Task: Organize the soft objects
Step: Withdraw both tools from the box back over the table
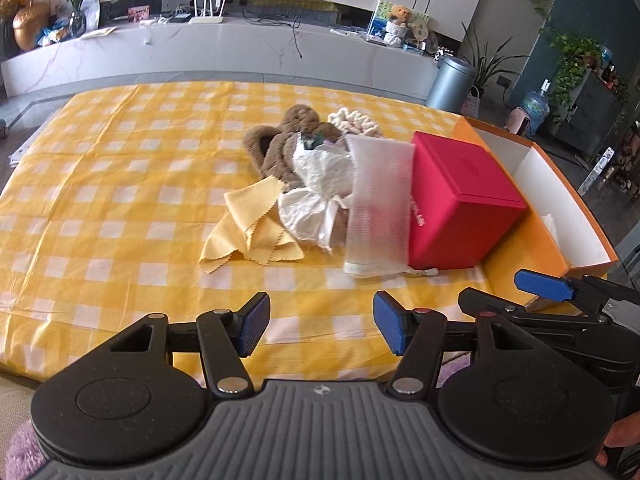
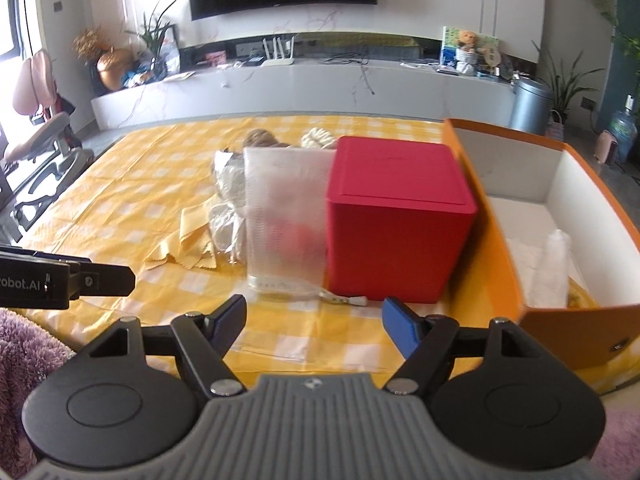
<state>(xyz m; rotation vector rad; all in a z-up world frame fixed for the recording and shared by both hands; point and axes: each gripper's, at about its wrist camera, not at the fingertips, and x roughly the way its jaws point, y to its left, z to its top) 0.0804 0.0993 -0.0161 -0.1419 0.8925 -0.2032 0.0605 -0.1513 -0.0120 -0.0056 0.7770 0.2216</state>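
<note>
Both the left gripper (image 1: 320,324) and right gripper (image 2: 314,326) hang wide open and empty at the table's (image 1: 100,208) near edge, soft pile (image 1: 304,176) mid-table, orange box (image 2: 500,240) open at the right edge, likely for stowing.

Red box (image 2: 400,216) hides part of my mesh bag (image 2: 286,220); orange box (image 1: 560,184) cut by frame edge; pile (image 1: 304,148) blurry.
</note>
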